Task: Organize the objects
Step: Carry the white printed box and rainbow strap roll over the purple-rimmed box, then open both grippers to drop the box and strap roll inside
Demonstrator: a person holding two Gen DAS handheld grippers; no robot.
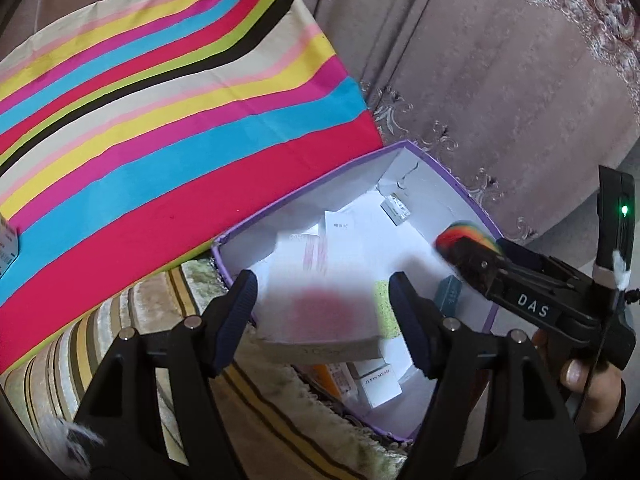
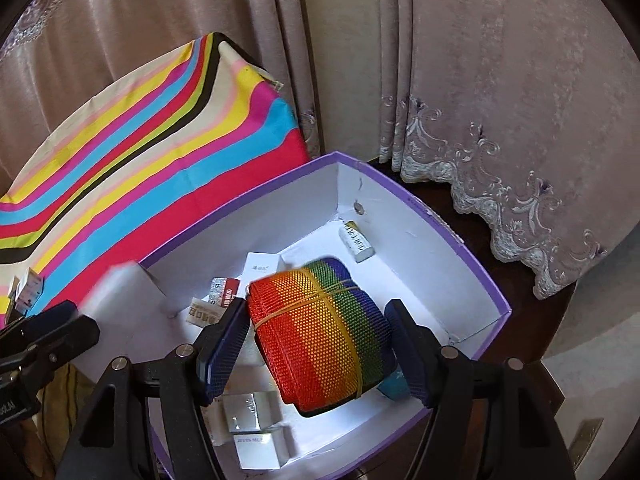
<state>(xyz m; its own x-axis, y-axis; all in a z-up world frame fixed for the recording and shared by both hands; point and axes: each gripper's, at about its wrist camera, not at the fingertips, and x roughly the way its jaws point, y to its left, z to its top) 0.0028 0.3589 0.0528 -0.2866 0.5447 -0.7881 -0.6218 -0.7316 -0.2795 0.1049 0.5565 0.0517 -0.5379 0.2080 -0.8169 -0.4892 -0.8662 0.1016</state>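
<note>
each claw had a black, angular plastic frame with silver round screws at the joints and dark blue ribbed pads on its fingers, seen on the left claw (image 1: 322, 312) and the right claw (image 2: 318, 344). the right claw's body carried a white "das" label, a green light, a thin black cable and a tuft of white fluff.

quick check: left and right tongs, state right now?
Left tongs: open; a blurred white box sits between them, clear of one pad.
Right tongs: closed on the rainbow mesh roll.
</note>
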